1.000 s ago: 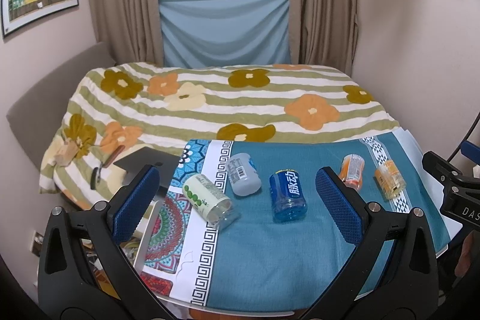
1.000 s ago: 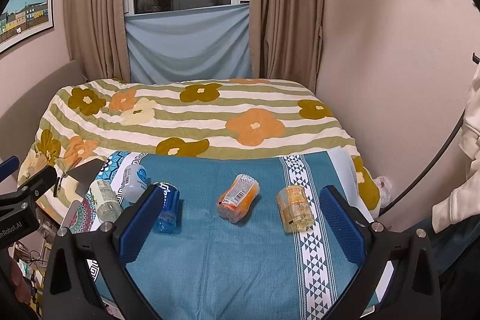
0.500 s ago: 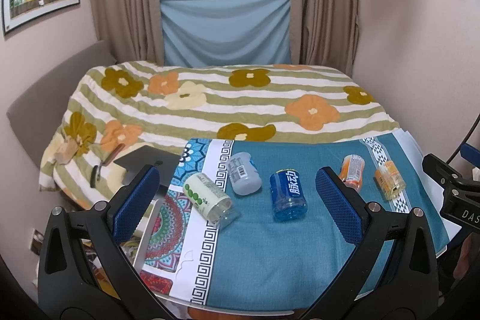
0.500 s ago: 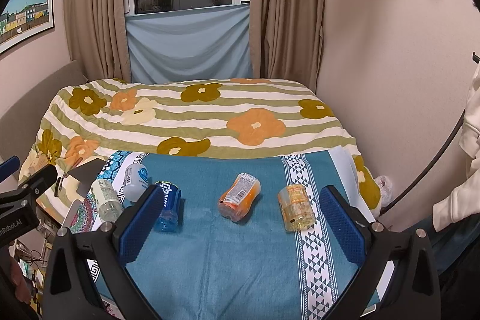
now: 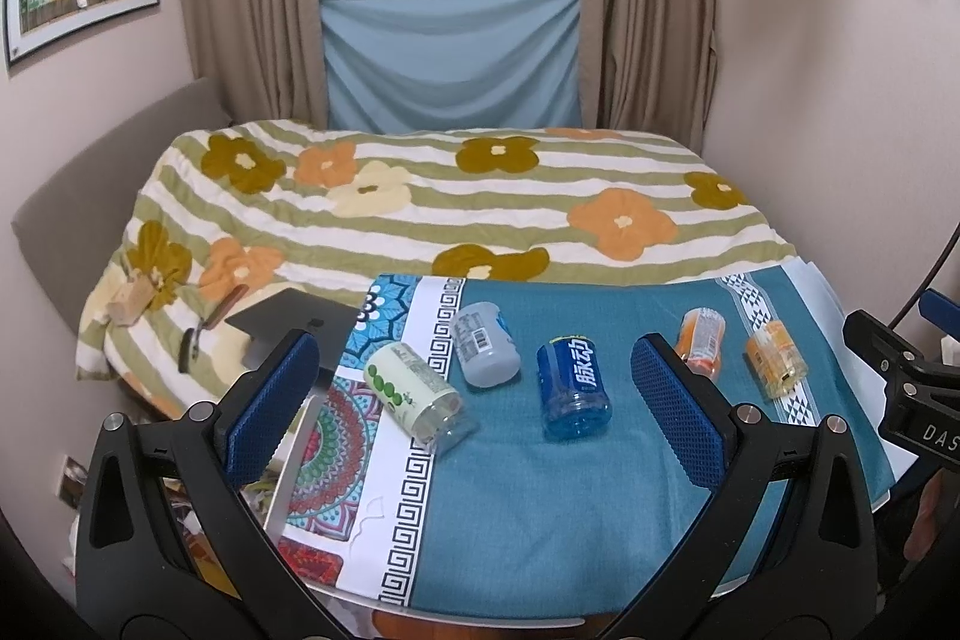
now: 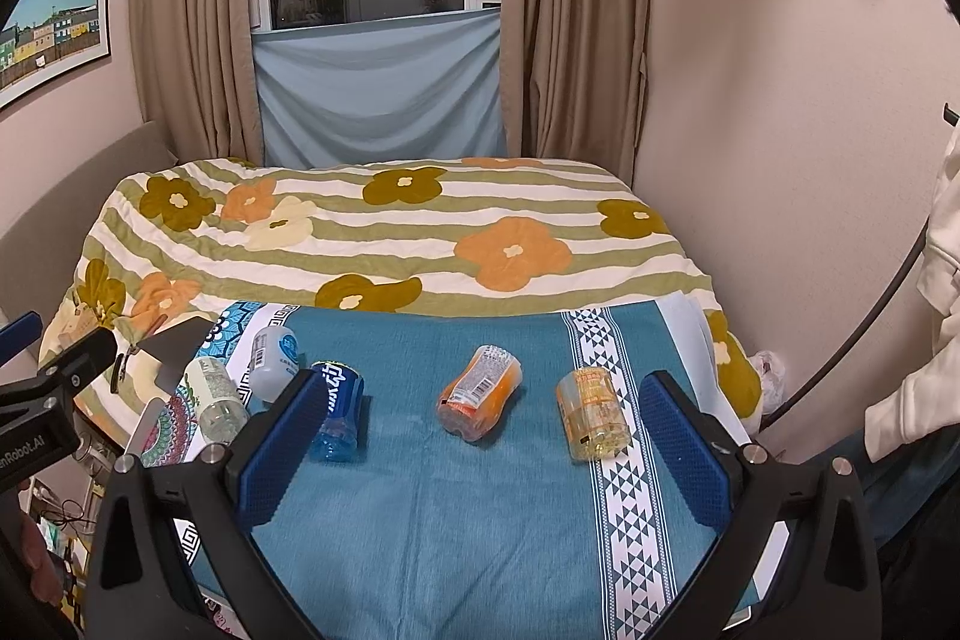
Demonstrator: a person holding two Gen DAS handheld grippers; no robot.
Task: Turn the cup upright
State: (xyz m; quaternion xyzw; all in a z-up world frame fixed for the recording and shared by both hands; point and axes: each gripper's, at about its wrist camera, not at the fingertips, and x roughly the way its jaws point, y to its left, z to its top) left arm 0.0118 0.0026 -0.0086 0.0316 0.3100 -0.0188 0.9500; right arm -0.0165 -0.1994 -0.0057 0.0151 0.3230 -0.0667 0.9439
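Observation:
Several cut-bottle cups lie on their sides on a teal cloth (image 5: 540,508): a green-dotted clear one (image 5: 414,394), a grey one (image 5: 485,352), a blue one (image 5: 573,381), an orange one (image 5: 701,340) and a yellow one (image 5: 777,367). In the right wrist view they show as green (image 6: 215,397), grey (image 6: 273,355), blue (image 6: 337,418), orange (image 6: 480,393) and yellow (image 6: 593,421). My left gripper (image 5: 474,415) is open and empty, above and short of the cups. My right gripper (image 6: 480,451) is open and empty, short of the orange cup.
The cloth covers a small table (image 6: 744,613) at the foot of a flowered bed (image 5: 450,208). A dark laptop (image 5: 294,325) lies at the table's left. Walls close in on the right, and clutter lies on the floor at the left.
Both views have shifted very slightly; the cups have not moved and both grippers stay open.

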